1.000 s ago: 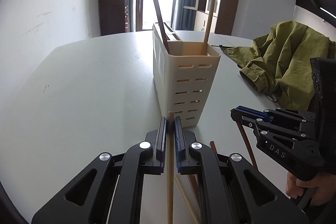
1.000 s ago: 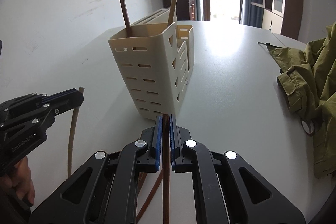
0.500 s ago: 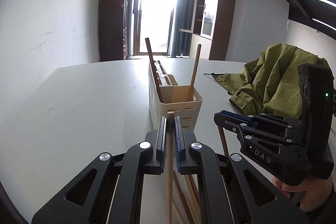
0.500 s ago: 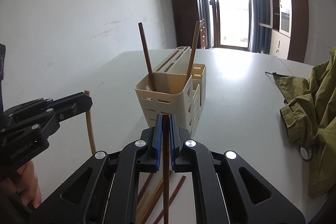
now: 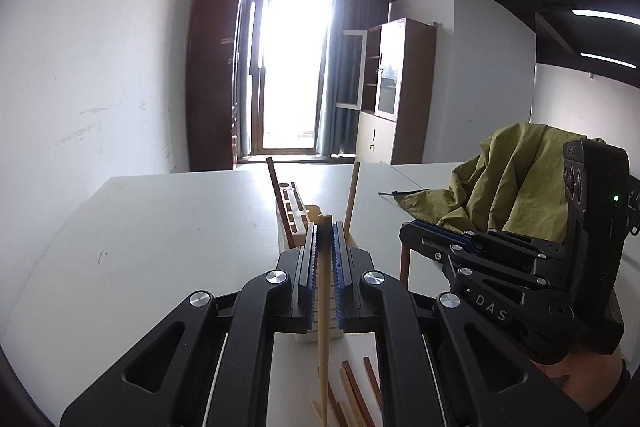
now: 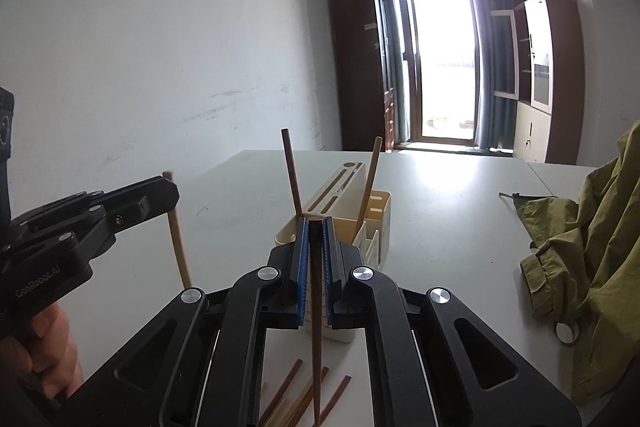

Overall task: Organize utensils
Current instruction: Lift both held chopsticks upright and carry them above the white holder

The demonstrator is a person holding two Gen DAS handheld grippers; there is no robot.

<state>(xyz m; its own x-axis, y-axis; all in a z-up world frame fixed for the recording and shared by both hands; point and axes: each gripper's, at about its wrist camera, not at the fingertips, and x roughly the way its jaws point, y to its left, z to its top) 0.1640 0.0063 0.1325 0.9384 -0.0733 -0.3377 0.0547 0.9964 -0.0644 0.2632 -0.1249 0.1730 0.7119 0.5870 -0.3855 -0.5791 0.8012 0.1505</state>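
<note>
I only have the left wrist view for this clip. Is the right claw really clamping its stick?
Observer: Yes. The right claw is shut on a dark brown chopstick, with a blue pad pressed against each side.
Operator: Is there anything on the jacket that I can't see?
Observer: A pale ring hangs at the lower edge of the green jacket, over the table.
</note>
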